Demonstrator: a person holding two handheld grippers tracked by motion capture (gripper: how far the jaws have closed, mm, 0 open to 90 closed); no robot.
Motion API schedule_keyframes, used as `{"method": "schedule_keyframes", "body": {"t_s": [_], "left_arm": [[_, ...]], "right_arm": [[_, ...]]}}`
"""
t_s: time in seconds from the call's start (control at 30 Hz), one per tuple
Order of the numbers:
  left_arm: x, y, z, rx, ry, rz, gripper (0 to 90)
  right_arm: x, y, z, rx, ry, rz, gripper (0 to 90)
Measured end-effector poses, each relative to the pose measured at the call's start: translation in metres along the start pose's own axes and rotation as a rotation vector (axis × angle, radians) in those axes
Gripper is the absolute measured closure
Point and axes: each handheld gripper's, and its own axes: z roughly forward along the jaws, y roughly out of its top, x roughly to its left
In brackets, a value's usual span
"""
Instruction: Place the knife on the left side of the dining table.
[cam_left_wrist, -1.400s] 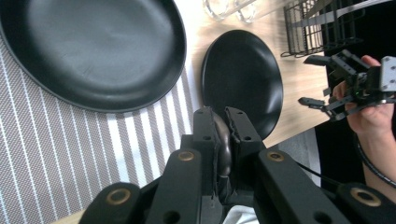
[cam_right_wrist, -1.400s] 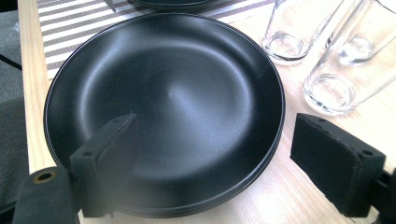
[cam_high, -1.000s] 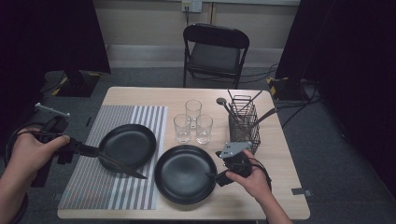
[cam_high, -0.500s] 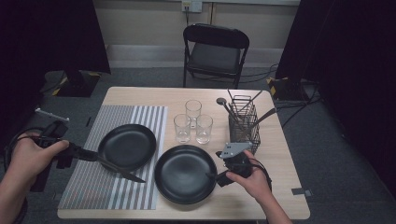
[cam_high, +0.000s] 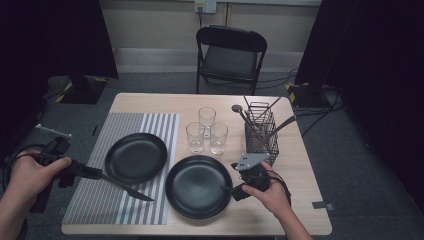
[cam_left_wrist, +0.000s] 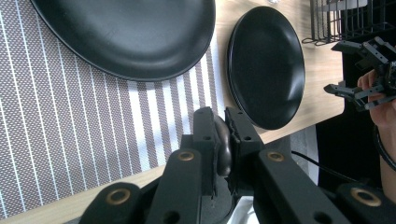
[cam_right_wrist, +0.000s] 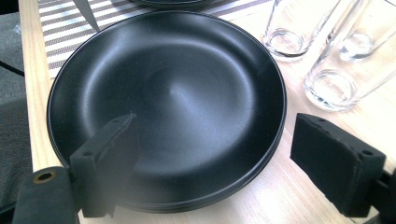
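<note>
At the table's left edge my left gripper (cam_high: 92, 173) is shut on the handle of a black knife (cam_high: 127, 189). Its blade slants over the striped placemat (cam_high: 120, 210), just in front of a black plate (cam_high: 136, 157). In the left gripper view the jaws (cam_left_wrist: 222, 122) pinch the dark handle (cam_left_wrist: 224, 151) between them. My right gripper (cam_high: 231, 180) stands open at the right rim of a second black plate (cam_high: 199, 186) on the bare wood. In the right gripper view that plate (cam_right_wrist: 168, 93) lies ahead of the gripper (cam_right_wrist: 224, 158), with nothing between its pads.
Three empty glasses (cam_high: 206, 133) stand behind the plates. A wire caddy (cam_high: 261, 132) holding several utensils is at the right. A folding chair (cam_high: 231, 55) stands beyond the far edge. Bare wood lies right of the right hand.
My left hand has sunk and drawn toward the near edge, carrying the knife along. The right hand and its gripper have stayed put.
</note>
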Motion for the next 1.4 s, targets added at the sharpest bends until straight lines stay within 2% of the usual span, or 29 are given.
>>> {"method": "schedule_keyframes", "body": {"t_s": [0.13, 0.23, 0.4, 0.77, 0.8, 0.83, 0.87, 0.9, 0.97, 1.03, 1.07, 1.1, 1.17, 1.23, 1.33, 1.4], "left_arm": [[0.003, -0.003, 0.002, -0.001, -0.008, -0.011, 83.6], [0.005, -0.004, 0.001, 0.006, 0.002, 0.001, 83.6], [0.008, -0.007, 0.001, 0.004, -0.005, -0.005, 83.6], [0.007, -0.007, 0.000, 0.004, -0.016, -0.014, 83.6], [0.008, -0.007, -0.001, 0.002, -0.002, 0.003, 83.6], [0.007, -0.008, -0.001, 0.000, -0.007, -0.008, 83.6], [0.008, -0.008, -0.001, 0.000, 0.001, 0.012, 83.6], [0.006, -0.009, -0.001, 0.005, -0.016, -0.006, 83.6], [0.007, -0.010, 0.000, 0.001, -0.023, -0.006, 83.6], [0.008, -0.010, 0.000, 0.011, -0.025, 0.000, 83.6], [0.009, -0.011, 0.000, 0.011, -0.014, 0.005, 83.7], [0.009, -0.011, 0.000, 0.009, -0.017, -0.010, 83.6], [0.010, -0.013, 0.001, 0.008, -0.026, -0.014, 83.6], [0.010, -0.014, 0.000, 0.010, -0.030, -0.014, 83.6], [0.010, -0.014, 0.000, 0.012, -0.013, -0.008, 83.6], [0.009, -0.014, 0.000, 0.013, -0.022, -0.016, 83.6]], "right_arm": [[0.001, 0.000, 0.003, -0.005, 0.004, -0.004, 14.7], [0.002, 0.000, 0.005, -0.001, 0.010, -0.003, 14.7], [0.004, 0.002, 0.009, -0.002, 0.022, -0.001, 14.7], [0.011, 0.010, 0.023, 0.005, 0.056, -0.008, 14.7], [0.011, 0.011, 0.024, 0.008, 0.060, -0.010, 14.8], [0.011, 0.011, 0.024, 0.010, 0.060, -0.011, 14.7], [0.011, 0.012, 0.025, 0.010, 0.059, -0.011, 14.7], [0.011, 0.012, 0.025, 0.009, 0.061, -0.011, 14.8], [0.012, 0.014, 0.026, 0.008, 0.064, -0.014, 14.7], [0.013, 0.016, 0.026, 0.006, 0.066, -0.016, 14.8], [0.013, 0.017, 0.026, 0.005, 0.067, -0.020, 14.7], [0.014, 0.017, 0.026, 0.005, 0.069, -0.017, 14.7], [0.015, 0.019, 0.027, 0.006, 0.072, -0.020, 14.7], [0.016, 0.020, 0.027, 0.005, 0.073, -0.021, 14.7], [0.017, 0.021, 0.028, 0.006, 0.084, -0.016, 14.8], [0.018, 0.023, 0.030, 0.005, 0.091, -0.012, 14.7]]}}
